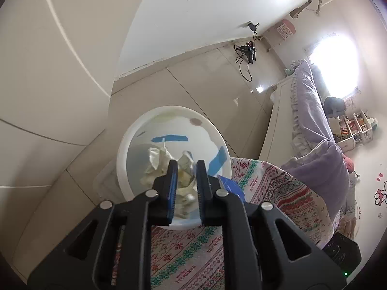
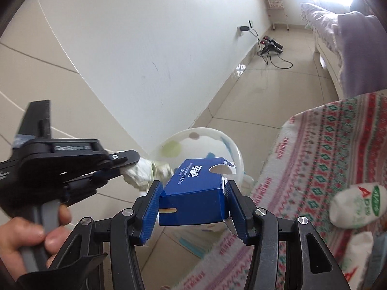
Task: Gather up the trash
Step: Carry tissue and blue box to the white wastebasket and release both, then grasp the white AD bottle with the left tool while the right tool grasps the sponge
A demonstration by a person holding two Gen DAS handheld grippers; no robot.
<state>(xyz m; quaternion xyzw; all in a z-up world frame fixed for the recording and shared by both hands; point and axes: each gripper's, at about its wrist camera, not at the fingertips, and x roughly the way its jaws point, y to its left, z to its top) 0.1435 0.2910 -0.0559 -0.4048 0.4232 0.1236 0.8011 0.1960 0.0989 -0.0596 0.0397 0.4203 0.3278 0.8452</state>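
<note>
A crumpled white tissue wad (image 2: 142,172) is pinched in the left hand-held gripper (image 2: 125,166) above the round white plastic bin (image 2: 238,159), lower centre, while the blue cardboard box (image 2: 193,193) is clamped by the right hand-held gripper (image 2: 192,201) just beside its rim.

A home bedroom. A bed (image 1: 312,111) with a frilled lilac bedspread (image 1: 321,149) stands on a pale tiled floor (image 1: 193,89) beyond the left gripper (image 1: 186,166), under a bright window (image 1: 331,62). Further right a low shelf unit (image 1: 353,128) holds small toys and books, and cartoon stickers (image 1: 379,193) mark the wall. A patterned knit blanket (image 2: 333,149) lies right of the right gripper (image 2: 193,188).
</note>
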